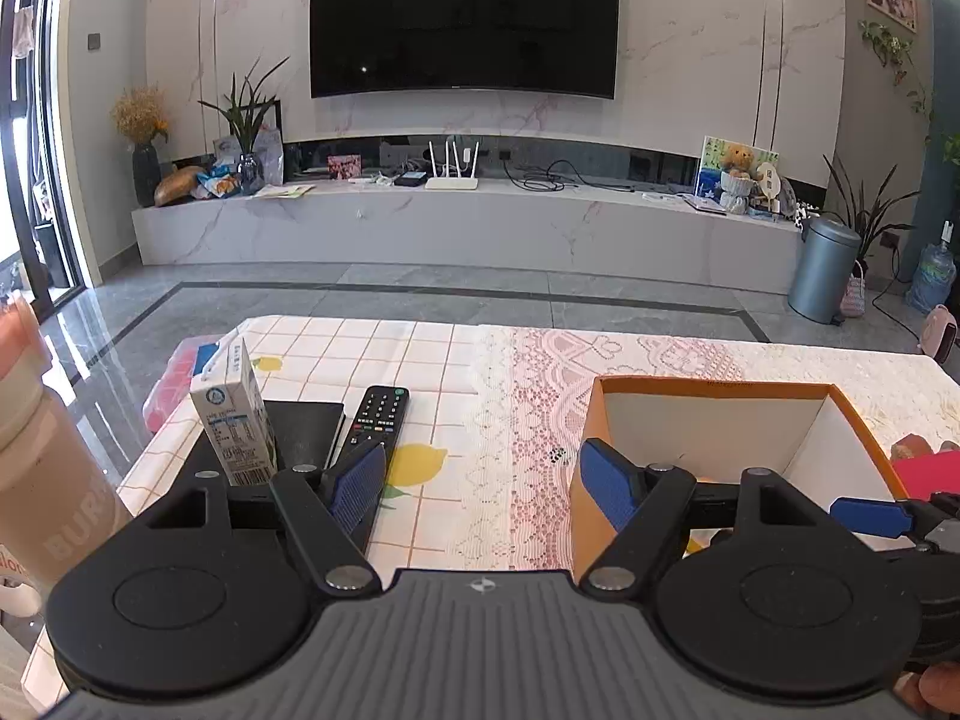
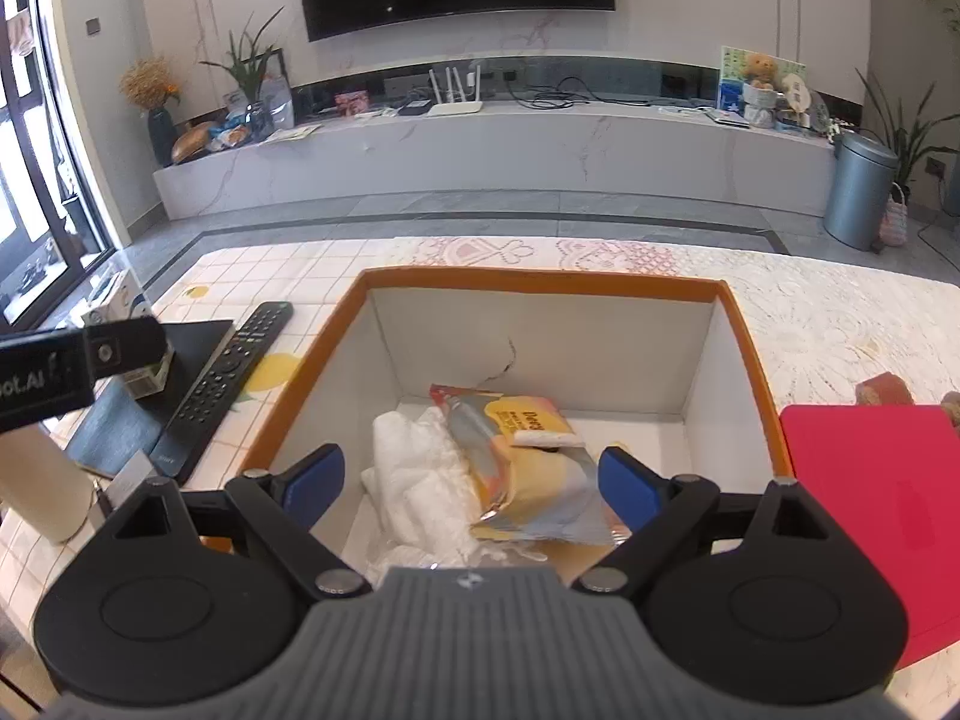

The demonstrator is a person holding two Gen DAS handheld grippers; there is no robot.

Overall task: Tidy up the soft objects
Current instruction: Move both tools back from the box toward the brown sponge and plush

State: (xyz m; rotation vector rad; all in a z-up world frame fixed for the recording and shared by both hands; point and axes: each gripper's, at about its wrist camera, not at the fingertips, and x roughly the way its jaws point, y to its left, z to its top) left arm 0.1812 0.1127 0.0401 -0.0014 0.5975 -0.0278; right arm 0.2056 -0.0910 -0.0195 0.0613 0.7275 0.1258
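An orange cardboard box [image 2: 540,283] with white inner walls stands on the table. Inside it lie a crumpled white cloth [image 2: 420,480], a yellow and silver snack packet [image 2: 528,486] and a small tissue pack [image 2: 537,423]. My right gripper [image 2: 474,483] hangs open over the box's near side, its blue pads on either side of the packet and cloth, gripping neither. My left gripper [image 1: 483,480] is open and empty above the tablecloth, just left of the box [image 1: 714,387]. A blue finger [image 1: 870,517] of the right gripper shows at the box's right.
Left of the box lie a black remote [image 1: 378,414], a black notebook [image 1: 300,426] and an upright milk carton [image 1: 237,414]. A beige tumbler [image 1: 42,480] stands at the near left. A red board [image 2: 870,480] lies right of the box. The table's far edge meets the grey floor.
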